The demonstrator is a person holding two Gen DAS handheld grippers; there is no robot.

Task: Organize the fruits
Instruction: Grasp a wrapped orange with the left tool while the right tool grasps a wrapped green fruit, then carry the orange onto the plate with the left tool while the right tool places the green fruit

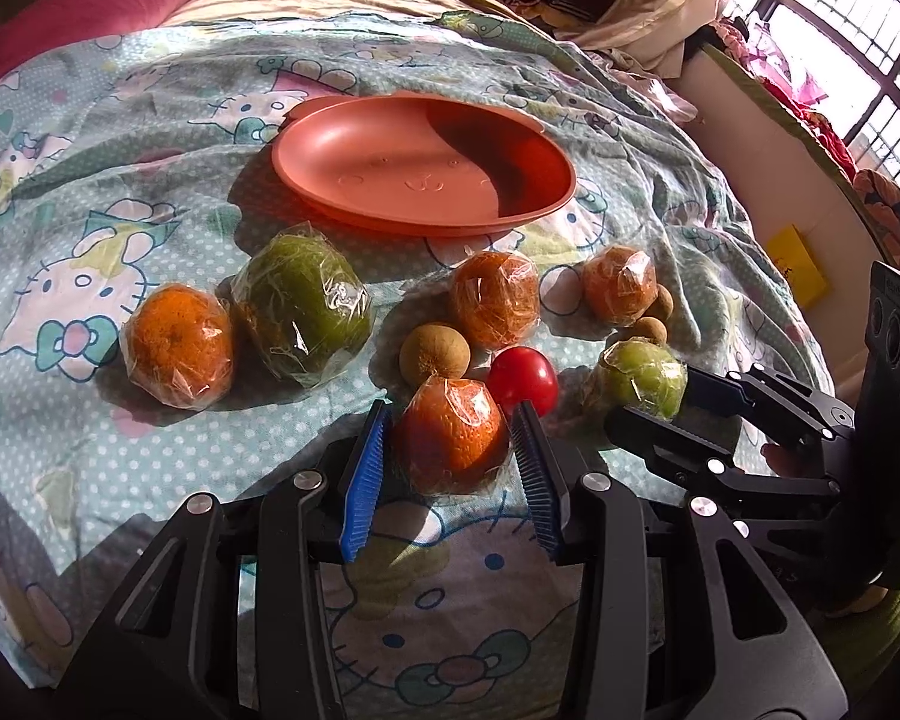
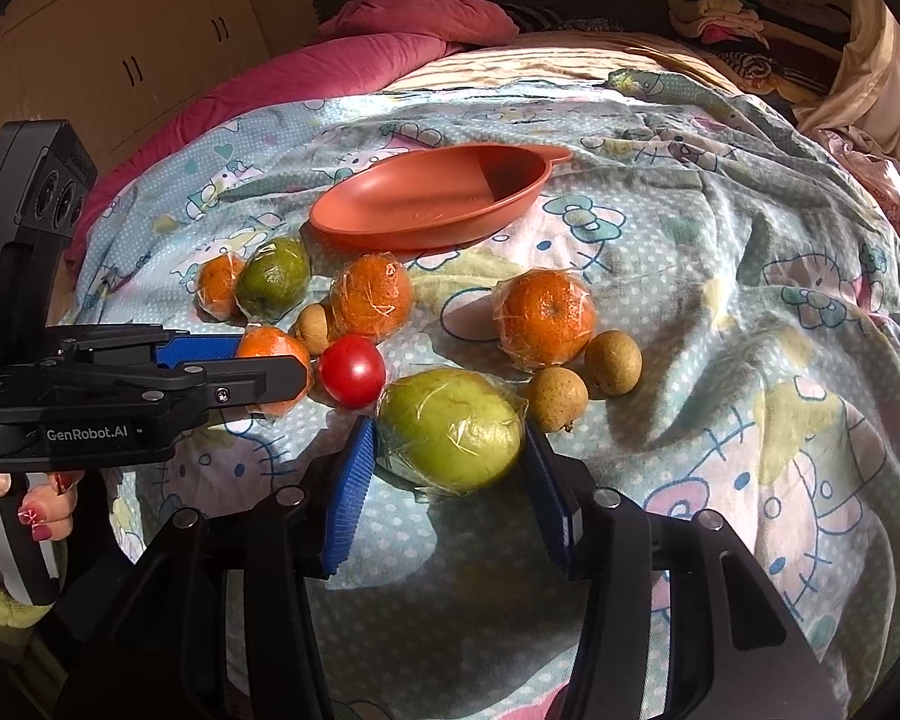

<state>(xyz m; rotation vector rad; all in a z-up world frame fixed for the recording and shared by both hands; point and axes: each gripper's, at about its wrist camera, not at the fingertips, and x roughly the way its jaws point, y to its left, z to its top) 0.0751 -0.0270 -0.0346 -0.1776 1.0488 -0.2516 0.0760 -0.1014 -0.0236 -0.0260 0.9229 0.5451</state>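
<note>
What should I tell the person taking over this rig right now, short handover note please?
Left gripper: open around a wrapped orange lying on the bedsheet.
Right gripper: open around a wrapped green fruit, also on the sheet.
The orange plate holds nothing.
Done: no fruit on the plate.
Left: all the wrapped fruits, the red tomato and the small brown fruits probably go to the plate.

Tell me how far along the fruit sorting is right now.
Nothing looks done: the orange plate holds no fruit. In hand: the left gripper brackets a wrapped orange, the right gripper a wrapped green fruit; both fruits seem to rest on the bedsheet, jaws not visibly clamped. Left: the red tomato and all other fruit on the sheet.
</note>
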